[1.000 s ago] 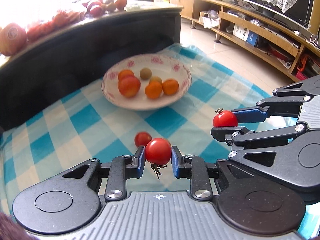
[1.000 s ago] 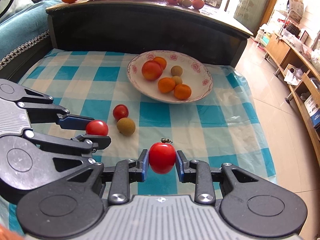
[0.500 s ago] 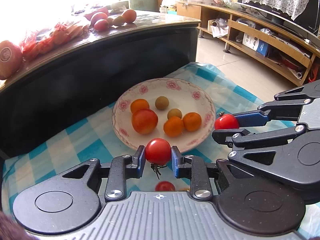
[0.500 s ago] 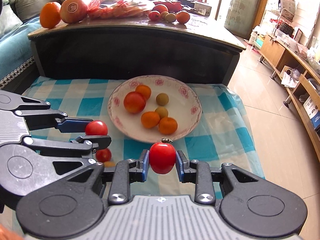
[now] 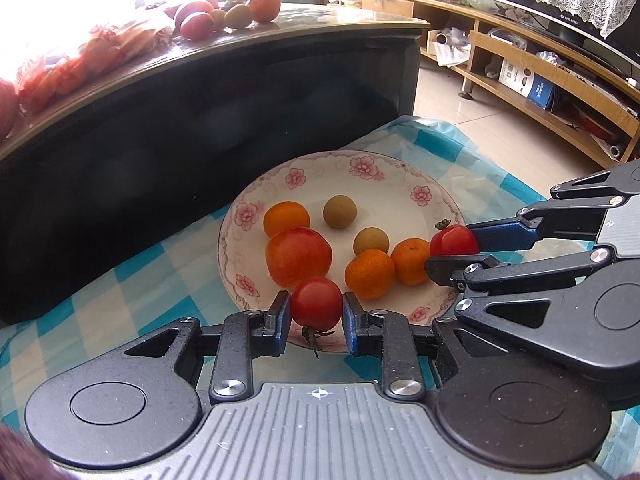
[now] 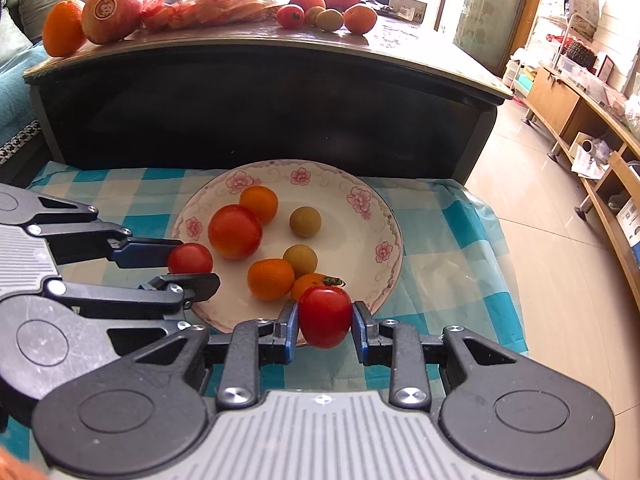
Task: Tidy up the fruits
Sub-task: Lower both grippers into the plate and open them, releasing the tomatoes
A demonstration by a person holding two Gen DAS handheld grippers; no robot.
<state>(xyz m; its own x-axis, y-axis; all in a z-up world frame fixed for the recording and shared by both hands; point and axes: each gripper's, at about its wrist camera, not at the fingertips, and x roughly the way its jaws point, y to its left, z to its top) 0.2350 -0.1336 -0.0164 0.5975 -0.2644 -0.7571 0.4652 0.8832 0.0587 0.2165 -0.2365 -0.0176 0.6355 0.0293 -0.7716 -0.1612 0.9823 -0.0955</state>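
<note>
My left gripper (image 5: 315, 317) is shut on a small red cherry tomato (image 5: 316, 303), stem hanging down, over the near rim of the floral plate (image 5: 362, 168). My right gripper (image 6: 325, 325) is shut on another cherry tomato (image 6: 325, 315), stem up, over the plate's (image 6: 384, 252) near right rim. Each gripper shows in the other's view: the right one (image 5: 454, 250) with its tomato (image 5: 454, 240), the left one (image 6: 191, 266) with its tomato (image 6: 190, 258). On the plate lie a large tomato (image 6: 235, 232), three small oranges and two brownish round fruits.
The plate sits on a blue and white checked cloth (image 6: 448, 236). Behind it rises a dark table (image 6: 256, 92) whose top carries oranges, tomatoes and a red bag of fruit (image 6: 192, 4). A wooden shelf unit (image 5: 532, 80) lines the tiled floor at right.
Both grippers have carried their tomatoes toward the plate, from over the cloth to over its near rim. The loose tomato and brown fruit on the cloth have dropped out of view.
</note>
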